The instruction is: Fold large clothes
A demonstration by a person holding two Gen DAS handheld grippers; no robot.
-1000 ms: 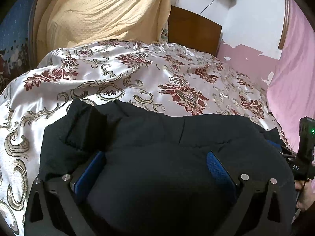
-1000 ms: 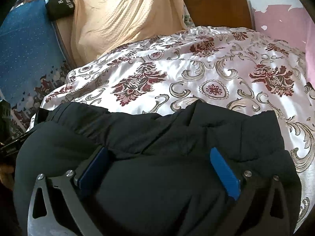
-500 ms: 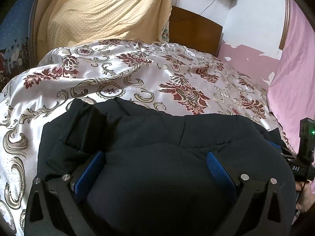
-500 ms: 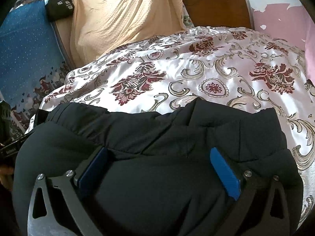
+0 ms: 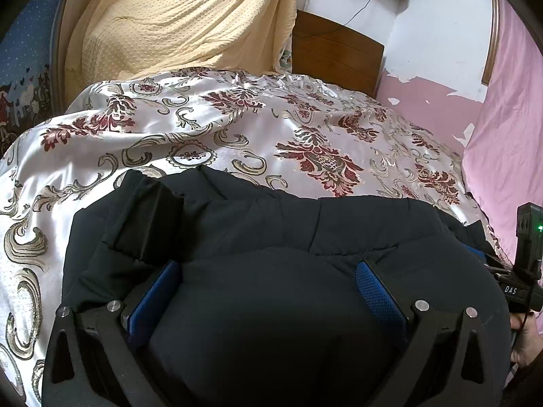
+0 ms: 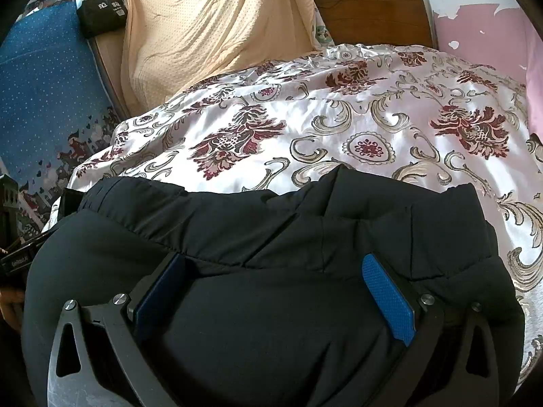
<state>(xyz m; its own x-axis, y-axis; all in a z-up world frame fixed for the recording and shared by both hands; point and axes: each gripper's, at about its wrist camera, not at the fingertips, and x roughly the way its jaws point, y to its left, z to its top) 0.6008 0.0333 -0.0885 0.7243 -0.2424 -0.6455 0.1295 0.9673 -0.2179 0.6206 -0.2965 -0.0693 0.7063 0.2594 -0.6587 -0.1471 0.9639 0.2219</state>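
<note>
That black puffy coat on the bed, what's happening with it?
A person is folding a black padded jacket on a bed with a floral satin bedspread, using a hand-held left gripper and right gripper. Both sets of blue-padded fingers are spread wide, with a bulging mound of the jacket's fabric between them. The jacket lies bunched at the bed's near edge.

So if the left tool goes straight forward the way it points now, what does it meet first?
The black padded jacket: it already bulges between the open fingers of the left tool. Past the jacket's far edge lies the floral bedspread, though depth is hard to judge.
</note>
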